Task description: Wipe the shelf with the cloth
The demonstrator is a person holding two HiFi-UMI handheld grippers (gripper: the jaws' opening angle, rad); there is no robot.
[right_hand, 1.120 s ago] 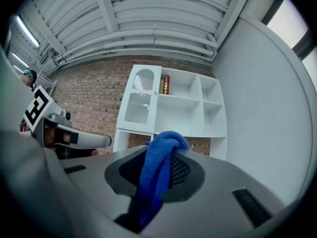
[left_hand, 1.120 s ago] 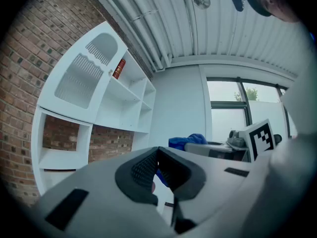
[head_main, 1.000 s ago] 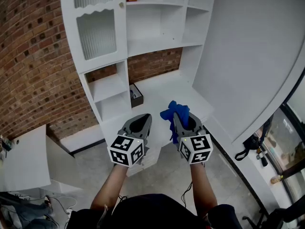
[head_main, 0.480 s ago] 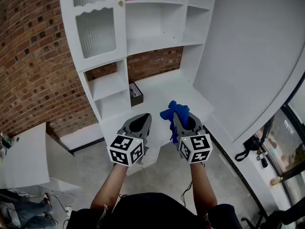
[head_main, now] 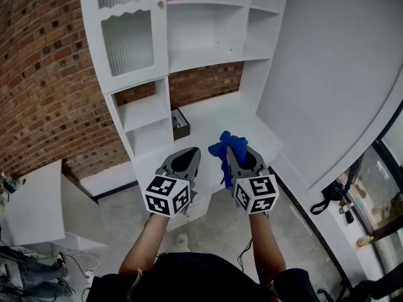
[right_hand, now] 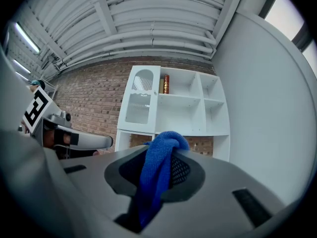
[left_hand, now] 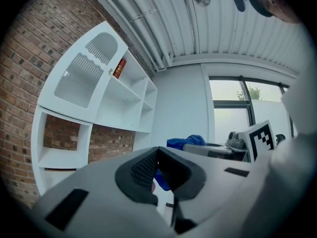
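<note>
The cloth (right_hand: 157, 167) is clamped between the fingers (right_hand: 184, 171) of the right gripper (head_main: 233, 156), with a blue bunch poking out above the tips. The left gripper (head_main: 184, 162) is held just beside it, fingers pressed together. Both are held out by the front edge of the wide lower ledge of the white shelf (head_main: 208, 58). A small dark box (head_main: 181, 126) is sat at the ledge's back left.
</note>
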